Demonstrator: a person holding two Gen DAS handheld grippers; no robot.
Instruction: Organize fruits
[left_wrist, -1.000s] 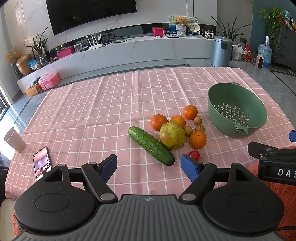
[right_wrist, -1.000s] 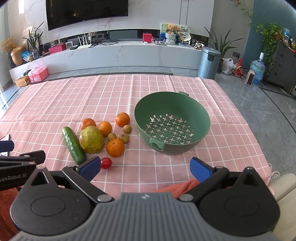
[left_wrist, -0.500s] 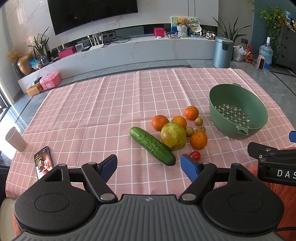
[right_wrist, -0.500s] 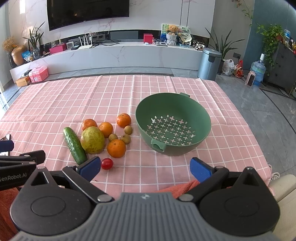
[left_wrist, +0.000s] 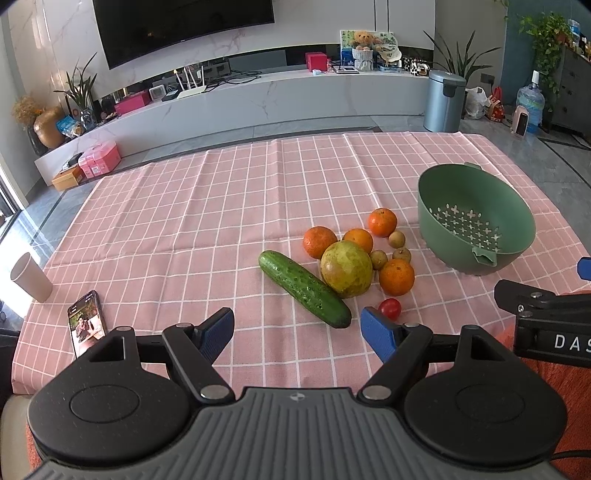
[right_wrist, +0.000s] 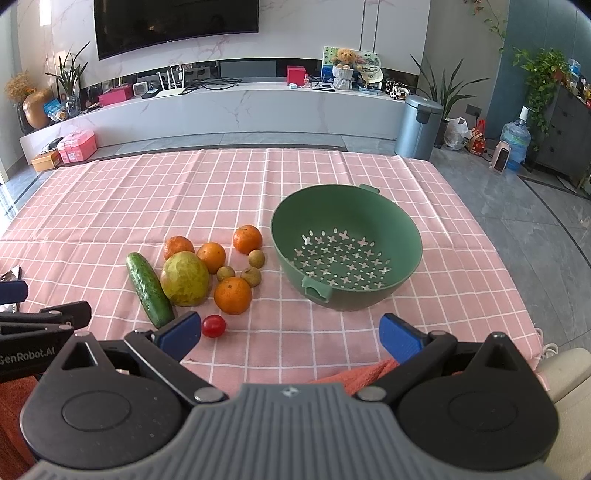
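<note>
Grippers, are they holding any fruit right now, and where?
No. The left gripper and the right gripper are both open and empty; the fruit lies on the tablecloth.

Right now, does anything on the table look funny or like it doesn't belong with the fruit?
Yes: a cucumber lies among the fruit, touching the big green-yellow fruit. A phone and a paper cup sit apart, far left.

L gripper (left_wrist: 297, 334): blk arms, blue pads | R gripper (right_wrist: 290, 334): same, grey ribbed body
</note>
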